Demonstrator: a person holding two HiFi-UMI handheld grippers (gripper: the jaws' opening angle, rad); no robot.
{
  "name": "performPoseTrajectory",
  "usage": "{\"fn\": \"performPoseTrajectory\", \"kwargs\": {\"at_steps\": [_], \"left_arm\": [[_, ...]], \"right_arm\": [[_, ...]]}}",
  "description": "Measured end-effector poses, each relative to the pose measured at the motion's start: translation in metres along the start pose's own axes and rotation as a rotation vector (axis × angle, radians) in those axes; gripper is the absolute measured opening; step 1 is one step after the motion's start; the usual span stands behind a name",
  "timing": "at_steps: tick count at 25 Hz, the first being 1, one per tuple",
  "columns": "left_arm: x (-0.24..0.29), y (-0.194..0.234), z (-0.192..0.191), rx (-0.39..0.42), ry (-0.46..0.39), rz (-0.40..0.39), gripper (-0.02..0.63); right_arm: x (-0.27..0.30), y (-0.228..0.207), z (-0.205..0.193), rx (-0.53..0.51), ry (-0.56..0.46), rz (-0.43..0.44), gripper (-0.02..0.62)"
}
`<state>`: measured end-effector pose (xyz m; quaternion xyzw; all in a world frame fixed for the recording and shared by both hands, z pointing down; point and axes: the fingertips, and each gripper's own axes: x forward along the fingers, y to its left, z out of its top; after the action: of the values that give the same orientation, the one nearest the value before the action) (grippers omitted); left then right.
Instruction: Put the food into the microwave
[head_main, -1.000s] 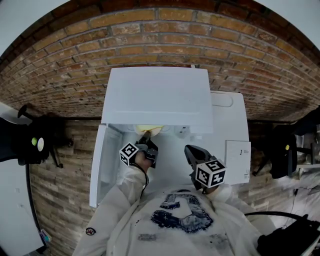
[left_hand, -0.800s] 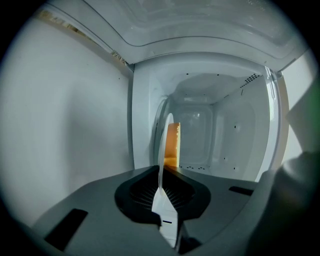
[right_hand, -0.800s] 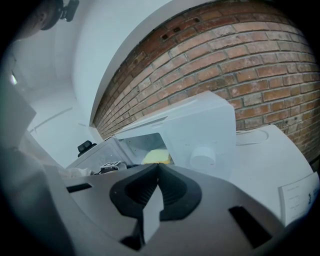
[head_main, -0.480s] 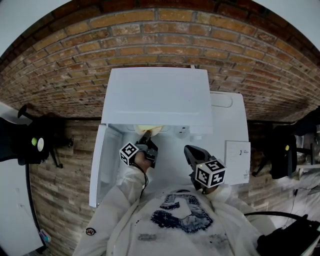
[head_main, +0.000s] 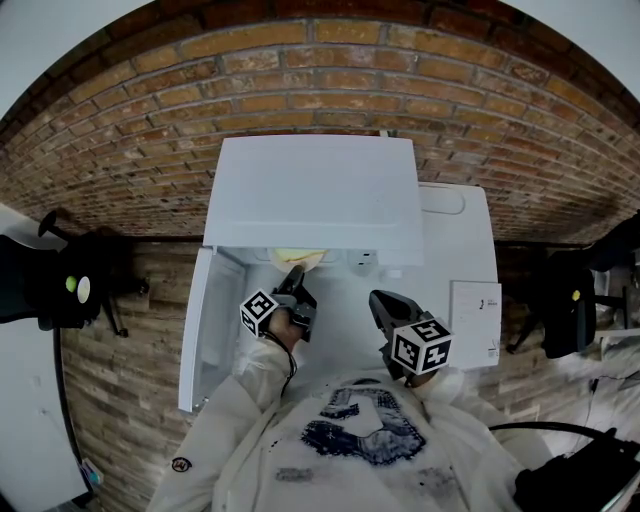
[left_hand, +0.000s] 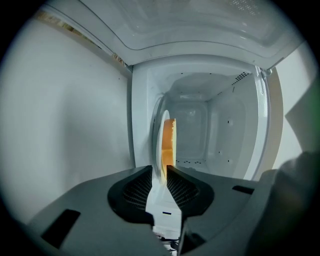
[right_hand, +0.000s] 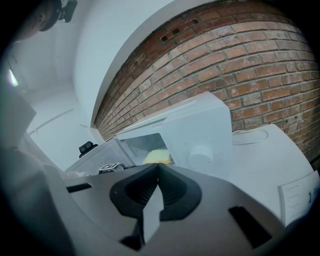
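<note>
Left hand-held gripper (head_main: 293, 277) (left_hand: 160, 172) clamps the rim of a pale round plate (left_hand: 155, 150) bearing the yellow-orange food slice (left_hand: 169, 142) (head_main: 298, 258), at the mouth of the open white microwave (head_main: 310, 195). The right hand-held gripper (head_main: 385, 305) (right_hand: 157, 172), jaws together and empty, lies at 4 o'clock from the left one.

A white table (head_main: 462, 262) stands against a red brick wall (head_main: 320, 70). A printed paper sheet (head_main: 476, 322) lies flat by the table's right edge. A thin white oval loop (head_main: 443, 200) rests near its far right corner. Left of the table is a black device on a stand (head_main: 62, 285) with a yellow-green light. Right of the table is another black stand (head_main: 568, 305).
</note>
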<state>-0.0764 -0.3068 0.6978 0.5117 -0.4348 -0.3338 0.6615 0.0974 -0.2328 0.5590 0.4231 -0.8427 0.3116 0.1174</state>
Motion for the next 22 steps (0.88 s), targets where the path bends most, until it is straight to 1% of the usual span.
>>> {"fn": "performPoseTrajectory", "kwargs": {"at_steps": [8,12,15,18,22], "left_arm": [[-0.016,-0.001,-0.009,-0.006,0.005,-0.011,0.08],[-0.022,0.003,-0.005,-0.005,-0.007,0.001,0.078],[-0.024,0.002,-0.002,0.004,-0.011,-0.006,0.076],[-0.022,-0.001,-0.001,0.007,-0.013,-0.011,0.037],[-0.021,-0.002,-0.003,0.008,-0.007,-0.011,0.018]], "right_arm": [[0.0,0.002,0.0,0.002,-0.005,0.011,0.014],[-0.001,0.001,0.0,0.008,-0.007,0.013,0.014],[-0.001,0.001,-0.001,0.012,-0.005,0.013,0.014],[-0.001,0.0,-0.001,0.015,-0.005,0.011,0.014],[-0.002,0.0,0.0,0.014,-0.006,0.007,0.014]]}}
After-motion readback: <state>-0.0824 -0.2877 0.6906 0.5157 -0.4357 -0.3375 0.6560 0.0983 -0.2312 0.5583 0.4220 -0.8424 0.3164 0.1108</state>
